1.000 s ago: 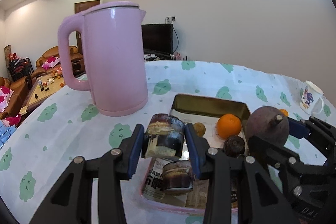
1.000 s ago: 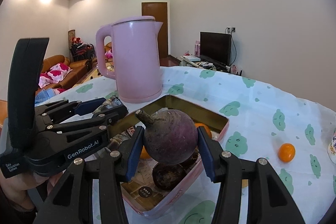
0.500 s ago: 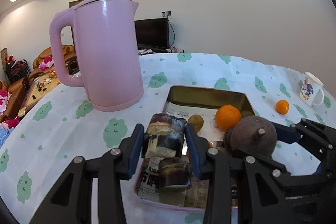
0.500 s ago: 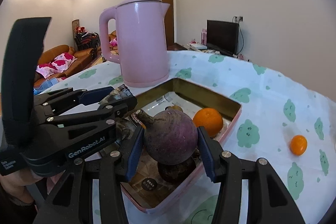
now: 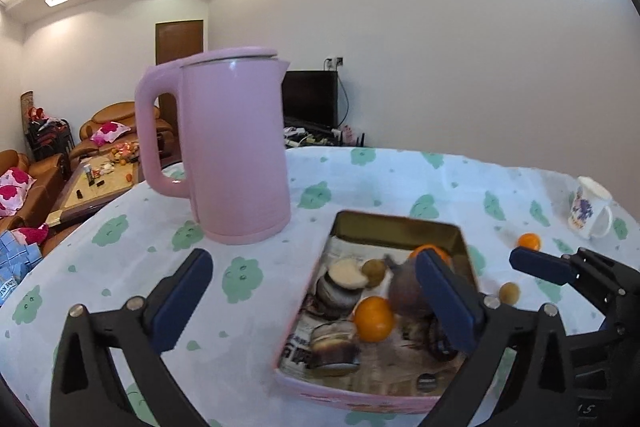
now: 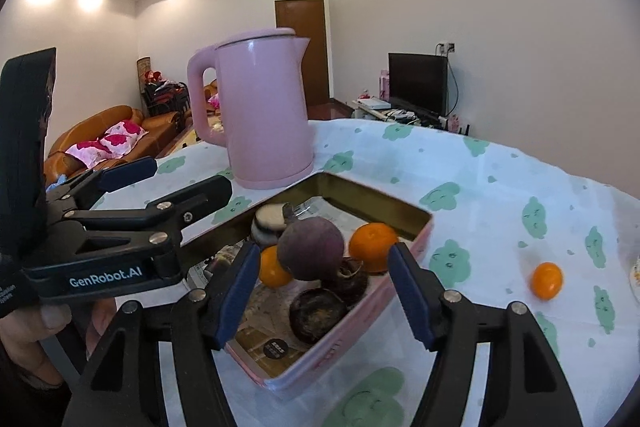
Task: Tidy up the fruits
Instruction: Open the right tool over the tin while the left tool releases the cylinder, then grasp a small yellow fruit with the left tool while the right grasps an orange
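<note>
A pink tin tray [image 5: 352, 397] [image 6: 404, 247] lined with newspaper holds two oranges [image 5: 373, 319] [image 6: 372, 242], a purple round fruit [image 6: 311, 247] [image 5: 404, 291], dark fruits [image 6: 316, 313] and dark cut pieces [image 5: 338, 287]. My left gripper [image 5: 316, 303] is open and empty above the tray's near left side. My right gripper [image 6: 320, 291] is open, with the purple fruit lying in the tray between and beyond its fingers. A small orange [image 6: 546, 280] [image 5: 529, 241] and a small yellowish fruit [image 5: 509, 293] lie on the cloth right of the tray.
A tall pink kettle [image 5: 228, 147] [image 6: 260, 107] stands on the table behind the tray, to the left. A white printed mug [image 5: 590, 213] is at the far right. The table has a white cloth with green prints [image 5: 240, 279].
Both grippers have opened. The left one let go of the dark cut piece and the right one let go of the purple fruit; both now lie in the tray. Both grippers drew back.
</note>
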A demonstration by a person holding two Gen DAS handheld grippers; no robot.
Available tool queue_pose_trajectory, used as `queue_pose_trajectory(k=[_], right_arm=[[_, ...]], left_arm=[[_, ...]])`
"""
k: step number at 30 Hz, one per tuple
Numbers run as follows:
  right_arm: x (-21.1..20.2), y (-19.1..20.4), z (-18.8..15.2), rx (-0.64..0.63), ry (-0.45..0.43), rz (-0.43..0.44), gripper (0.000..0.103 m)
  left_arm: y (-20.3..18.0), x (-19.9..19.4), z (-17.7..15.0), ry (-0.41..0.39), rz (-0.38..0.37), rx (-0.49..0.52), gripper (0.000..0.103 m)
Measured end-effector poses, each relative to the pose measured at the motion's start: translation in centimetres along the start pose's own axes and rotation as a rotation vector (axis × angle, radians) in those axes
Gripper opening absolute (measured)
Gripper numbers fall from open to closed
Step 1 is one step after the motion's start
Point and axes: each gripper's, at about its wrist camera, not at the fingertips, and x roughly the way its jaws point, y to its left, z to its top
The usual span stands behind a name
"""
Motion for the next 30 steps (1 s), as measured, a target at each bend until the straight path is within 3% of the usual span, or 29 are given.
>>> queue_pose_trajectory(k=[7,13,18,22,27,29,30], right_arm=[[-3.3,-3.6,0.1,-0.003,-0.019,-0.108,0.068],[-6.3,-10.5,-0.8,0.096,-0.014,-0.259,0.068],[-7.3,-14.8,-2.1,0.2,0.007,-0.328,0.068],[-7.6,-16.4,-3.1,0.247,0.019,-0.333,0.068],[-7.6,-17.2,-4.0,0.277,0.016,-0.317,0.068],[-7.7,-17.2,-4.2,0.276,0.013,-0.308,0.068],[-7.7,-17.1,-4.2,0.276,0.012,-0.307,0.068]], left_arm=[[-2.6,-0.5,0.6,-0.014,-0.016,0.03,0.103],[-7.0,0.2,0.6,0.019,-0.06,0.083,0.103],[-11.8,1.0,-0.1,0.048,-0.106,0.161,0.102],[-15.6,2.1,-1.3,0.104,-0.149,0.245,0.079],[-18.2,4.3,-2.6,0.208,-0.191,0.281,0.071],[-18.6,5.1,-3.0,0.246,-0.195,0.286,0.053],[-18.9,5.7,-3.2,0.275,-0.199,0.294,0.051]])
